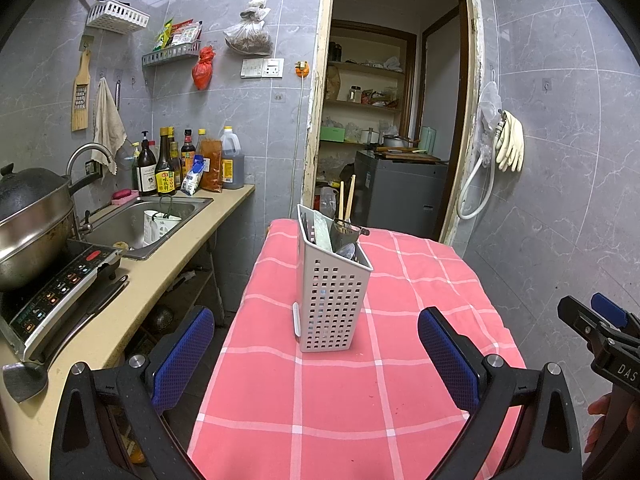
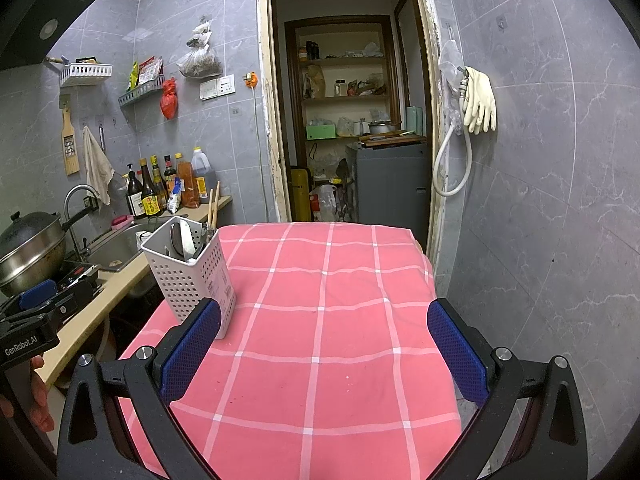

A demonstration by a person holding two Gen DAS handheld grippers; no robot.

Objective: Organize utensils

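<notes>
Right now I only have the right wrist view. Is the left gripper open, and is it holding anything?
Observer: The left gripper is open, with nothing between its pads.
Operator: Where is the holder relative to it?
Observer: The utensil holder stands upright on the pink cloth, straight ahead and beyond the fingertips, untouched.
Operator: Any loose utensils off the table?
Observer: A black-handled knife lies on the counter beside the induction cooker.
</notes>
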